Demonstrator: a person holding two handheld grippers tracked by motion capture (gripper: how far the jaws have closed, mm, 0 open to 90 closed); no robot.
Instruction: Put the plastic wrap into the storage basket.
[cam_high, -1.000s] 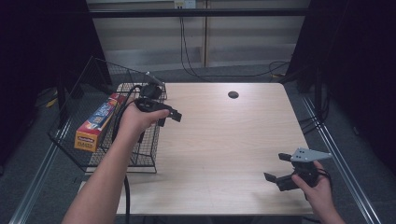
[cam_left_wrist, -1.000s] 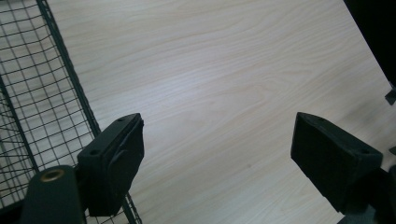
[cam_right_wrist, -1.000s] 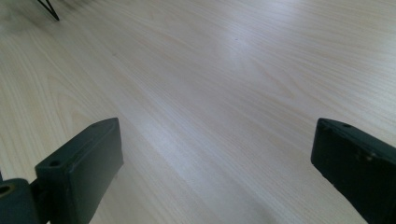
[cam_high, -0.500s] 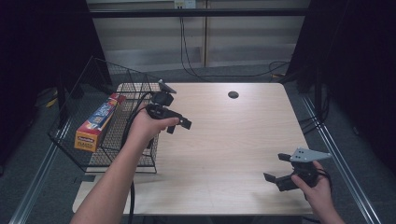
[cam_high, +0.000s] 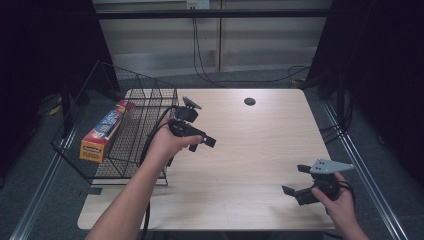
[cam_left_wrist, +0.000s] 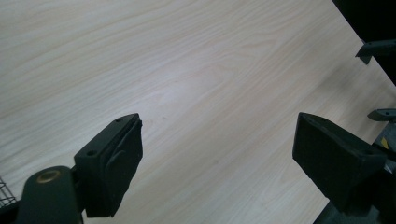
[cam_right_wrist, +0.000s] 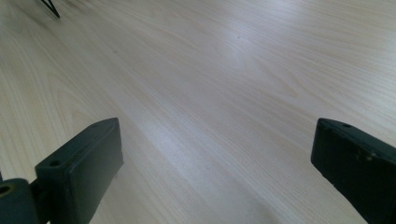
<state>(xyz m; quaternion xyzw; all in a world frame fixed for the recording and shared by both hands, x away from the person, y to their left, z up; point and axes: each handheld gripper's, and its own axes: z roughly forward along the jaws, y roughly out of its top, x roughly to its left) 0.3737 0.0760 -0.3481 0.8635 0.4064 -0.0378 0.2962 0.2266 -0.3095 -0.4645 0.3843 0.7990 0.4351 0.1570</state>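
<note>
Box (cam_high: 102, 132) sits in wire basket (cam_high: 135, 107), left of frame. Left gripper (cam_high: 200, 141) and right gripper (cam_high: 299, 181): fingers released, empty. Surface (cam_high: 250, 145) bare; likely done.

No legible text anywhere. The long orange box (cam_high: 103, 133) in the wire basket (cam_high: 145, 145), at 9 o'clock on the desk (cam_high: 250, 150), carries blue and yellow label printing, and its near end has a line of lettering. All of it is too small and blurred to read.
</note>
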